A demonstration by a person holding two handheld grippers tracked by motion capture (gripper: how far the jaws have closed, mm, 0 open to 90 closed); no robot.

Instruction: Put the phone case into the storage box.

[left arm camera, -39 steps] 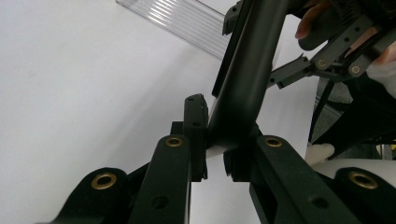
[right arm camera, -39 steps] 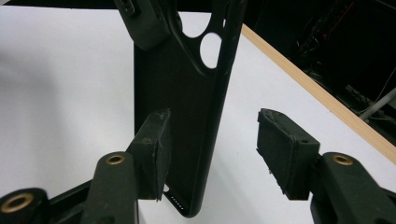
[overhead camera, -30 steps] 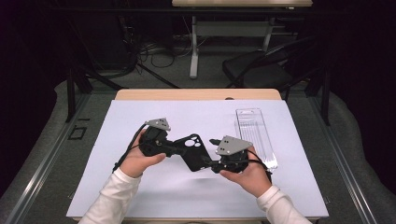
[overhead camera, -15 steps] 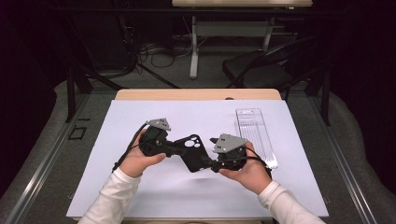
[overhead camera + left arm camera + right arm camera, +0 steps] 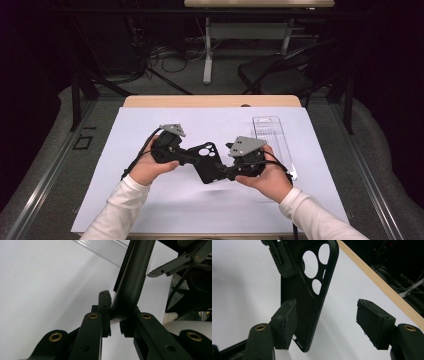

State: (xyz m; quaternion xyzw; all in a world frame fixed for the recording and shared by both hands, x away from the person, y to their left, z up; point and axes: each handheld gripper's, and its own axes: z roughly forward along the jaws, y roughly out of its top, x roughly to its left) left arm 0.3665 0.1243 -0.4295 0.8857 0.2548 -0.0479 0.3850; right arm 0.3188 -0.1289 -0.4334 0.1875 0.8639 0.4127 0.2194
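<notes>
Left gripper (image 5: 192, 159) clamps black phone case (image 5: 209, 162) at camera-cutout end, jaws narrow and pressing on its edge, holding case lifted above white sheet (image 5: 150, 200) at mid-table. Likely hand-over: left carries case alone.

Right gripper (image 5: 226, 174) sits at case's opposite end, jaws have just been opening; case is between them, one pad against its back, other pad (image 5: 373, 322) well apart, so no grip.

Case: matte black, thin, raised rim, three round cutouts near one end, tilted. Clear plastic packaging (image 5: 274, 137) lies flat to right, apart.
</notes>
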